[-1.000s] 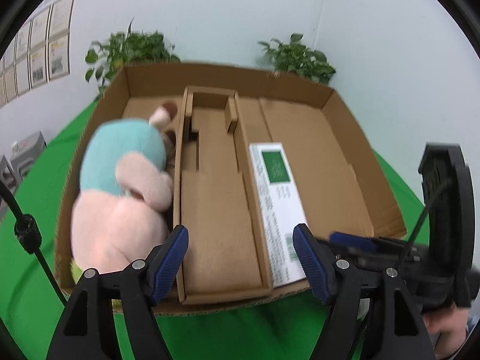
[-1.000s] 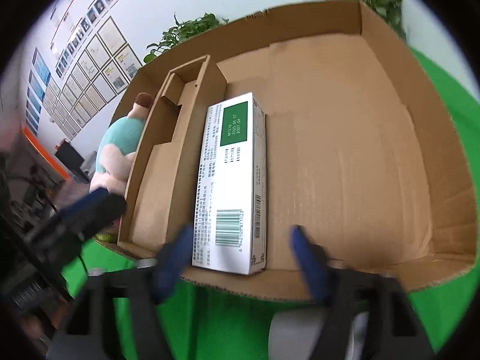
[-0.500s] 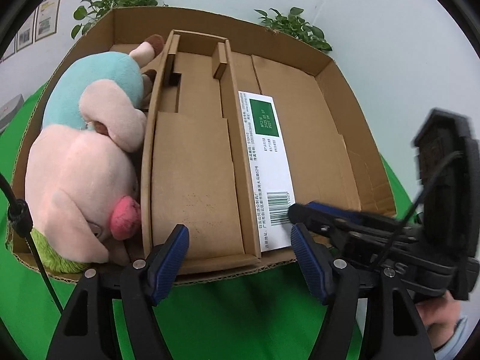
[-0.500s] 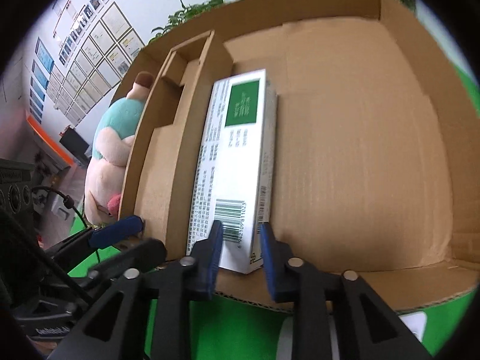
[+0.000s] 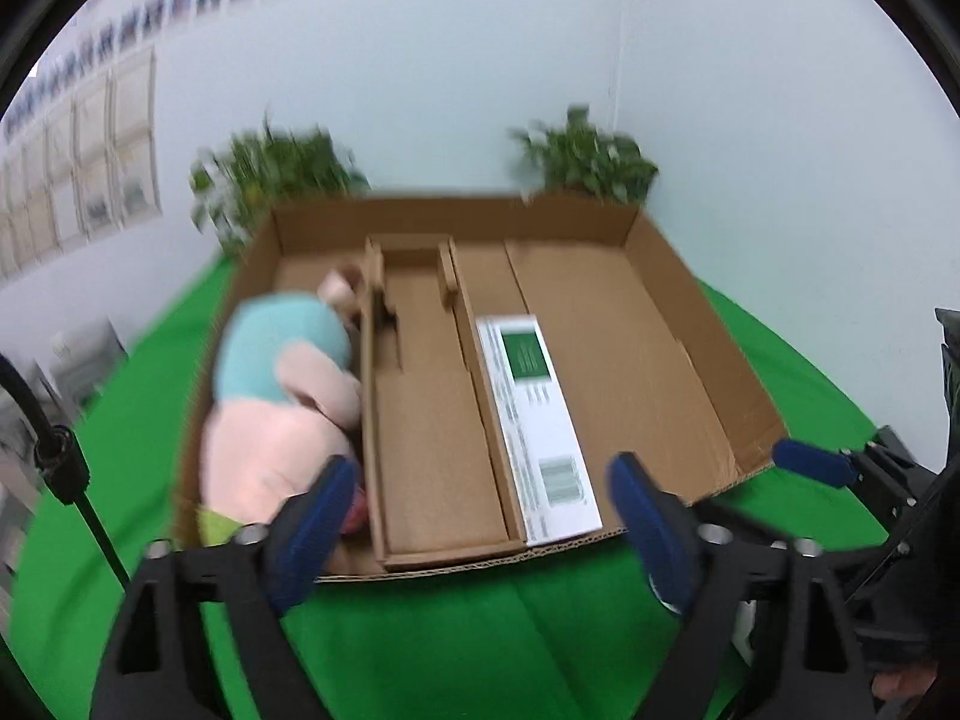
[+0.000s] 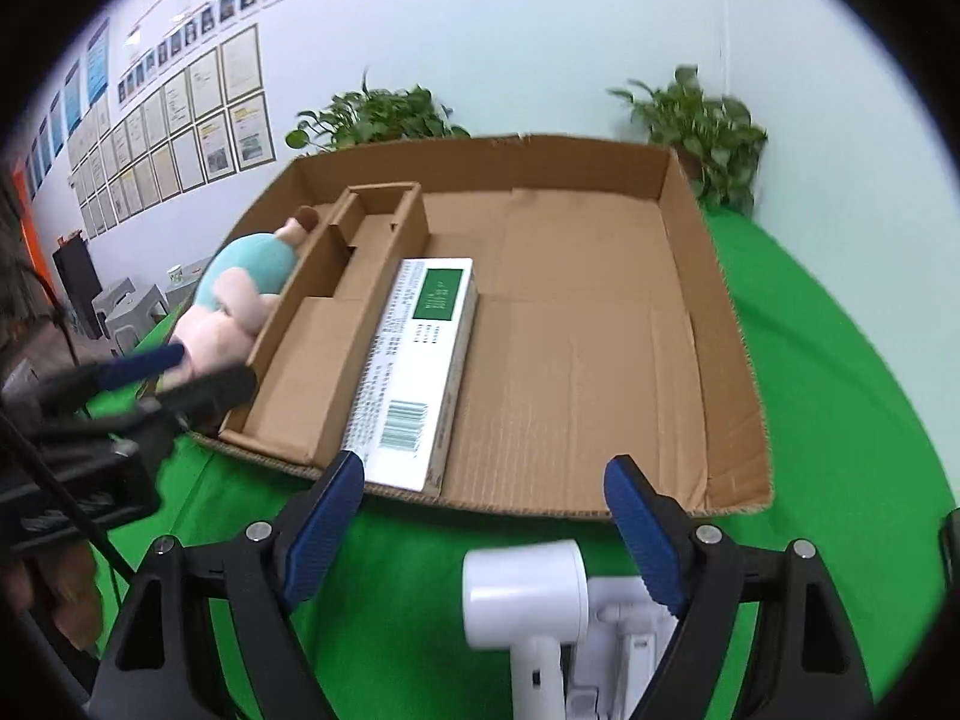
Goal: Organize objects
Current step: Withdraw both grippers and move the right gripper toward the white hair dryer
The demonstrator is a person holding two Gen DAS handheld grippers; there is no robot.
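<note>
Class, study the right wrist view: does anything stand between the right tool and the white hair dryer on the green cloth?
Nothing visible does. The white plastic hair dryer lies on the green cloth just below the right tool, whose blue-padded jaws are opening with nothing between them. The brown cardboard tray lies beyond it.

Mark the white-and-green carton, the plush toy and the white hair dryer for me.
white-and-green carton (image 6: 420, 372): right wrist view, on its printed top face.
plush toy (image 5: 273, 414): left wrist view, on its pink body, blurred.
white hair dryer (image 6: 525, 594): right wrist view, on its round barrel, on the green cloth before the box.
</note>
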